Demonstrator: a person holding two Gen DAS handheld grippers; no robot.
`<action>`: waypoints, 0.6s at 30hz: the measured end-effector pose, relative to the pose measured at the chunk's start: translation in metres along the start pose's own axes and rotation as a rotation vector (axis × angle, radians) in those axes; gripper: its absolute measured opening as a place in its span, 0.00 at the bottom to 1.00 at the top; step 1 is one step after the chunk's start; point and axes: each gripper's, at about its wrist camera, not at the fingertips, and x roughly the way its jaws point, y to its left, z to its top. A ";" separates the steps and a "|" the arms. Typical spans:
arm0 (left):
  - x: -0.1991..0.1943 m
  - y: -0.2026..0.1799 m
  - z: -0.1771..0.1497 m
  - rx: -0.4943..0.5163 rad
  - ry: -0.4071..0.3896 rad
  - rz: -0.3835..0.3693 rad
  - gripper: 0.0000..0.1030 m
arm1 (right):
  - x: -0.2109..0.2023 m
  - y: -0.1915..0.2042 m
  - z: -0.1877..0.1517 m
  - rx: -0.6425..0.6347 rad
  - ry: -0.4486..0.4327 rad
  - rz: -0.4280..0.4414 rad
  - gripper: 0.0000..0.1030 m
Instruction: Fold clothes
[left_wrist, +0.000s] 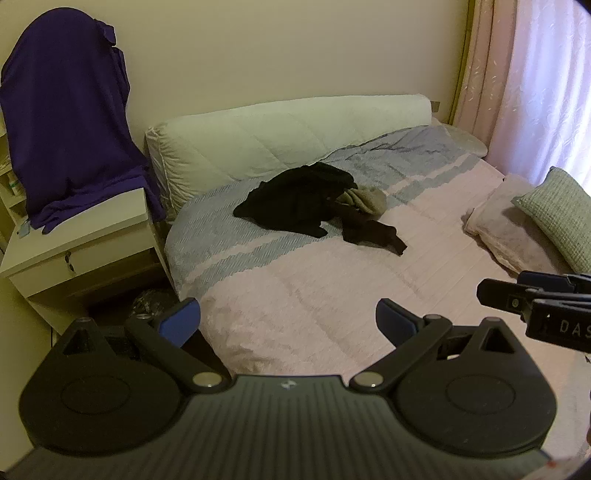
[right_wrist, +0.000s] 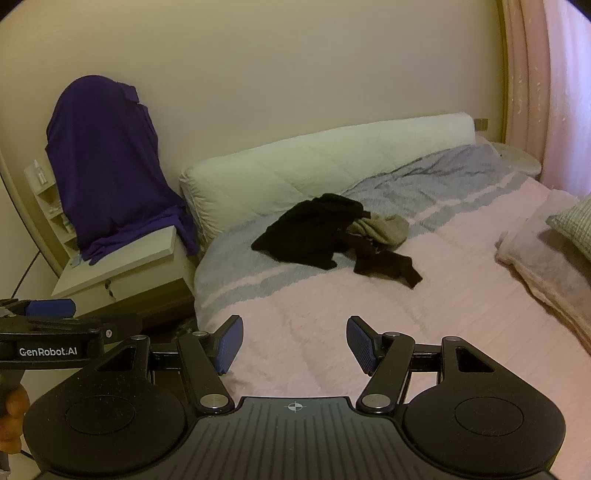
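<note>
Near the middle of both wrist views, a heap of clothes lies on the bed, straddling the line where the grey-blue striped end of the cover meets the pink part. It is made of a black garment, bunched and rumpled, a beige piece tucked against its right side, and a dark brown piece trailing toward the lower right of the frame. All of it looks light, soft and limp, so it will likely sag and slide when lifted; a hem or a corner at the heap's near edge seems the best place to pinch, one piece at a time. The heap's long axis runs from upper left to lower right, and the brown piece's narrow end points lower right. The left gripper hangs above the pink cover well short of the heap, jaws spread wide with nothing between them. The right gripper is likewise apart and empty, its jaws a little narrower. Neither touches any cloth.
</note>
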 end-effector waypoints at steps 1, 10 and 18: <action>0.001 -0.001 0.000 -0.001 0.004 0.004 0.97 | 0.003 -0.002 0.000 0.005 0.005 0.003 0.58; 0.012 -0.008 0.000 0.003 0.027 0.030 0.97 | 0.017 -0.018 0.002 0.023 0.021 0.020 0.58; 0.025 -0.011 0.005 0.014 0.040 0.025 0.97 | 0.031 -0.035 0.005 0.061 0.026 0.027 0.58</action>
